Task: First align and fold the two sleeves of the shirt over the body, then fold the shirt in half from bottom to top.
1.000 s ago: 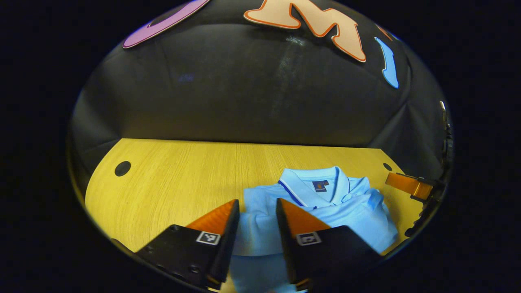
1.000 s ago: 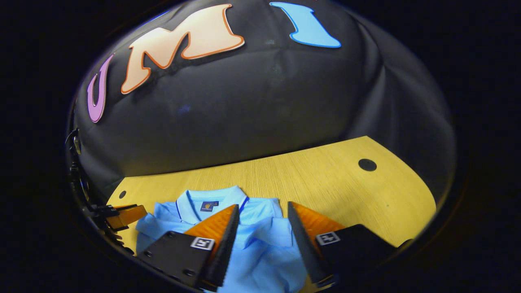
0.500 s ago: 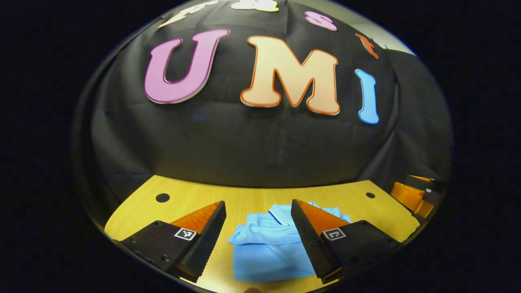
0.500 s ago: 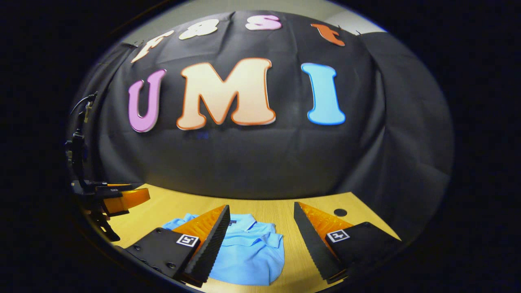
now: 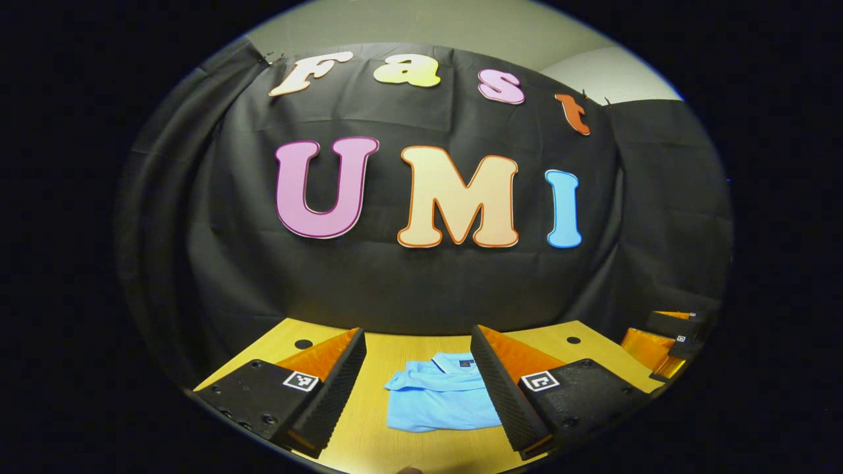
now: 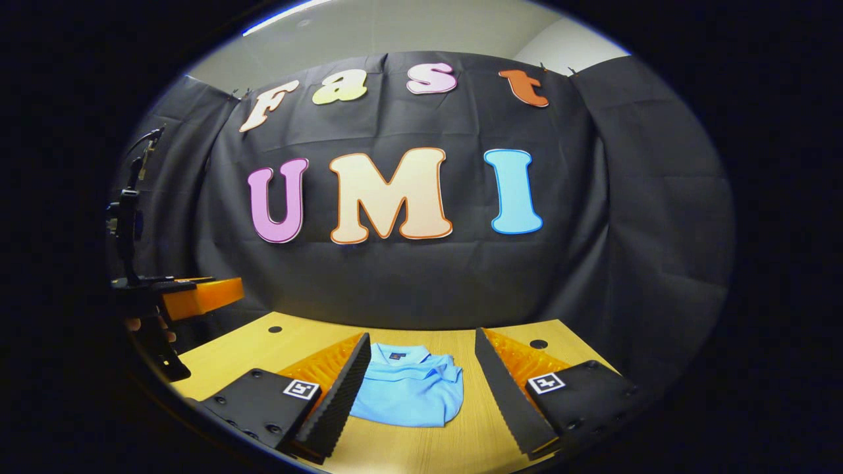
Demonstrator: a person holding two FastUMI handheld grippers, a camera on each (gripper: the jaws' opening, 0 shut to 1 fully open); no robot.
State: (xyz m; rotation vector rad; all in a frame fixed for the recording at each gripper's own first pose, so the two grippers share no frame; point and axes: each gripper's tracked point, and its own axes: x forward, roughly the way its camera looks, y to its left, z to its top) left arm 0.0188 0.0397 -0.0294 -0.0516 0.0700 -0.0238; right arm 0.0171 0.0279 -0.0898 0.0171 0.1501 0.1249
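The light blue shirt (image 5: 442,394) lies folded into a compact rectangle on the wooden bench (image 6: 250,352), collar toward the bench's far edge. The left tool (image 5: 418,388) and the right tool (image 6: 421,395) both hang above the near edge, jaws wide, gripping nothing.

shirt (image 5: 442,401): my left tool's right finger covers its right edge in the left gripper view; in the right gripper view my own left finger hides its left side (image 6: 408,392).
collar label: too small for me to make out.
right tool (image 5: 662,342): cut off at the picture's edge, so I can't judge its jaws there.
surface (image 6: 421,441): near edge cut off.
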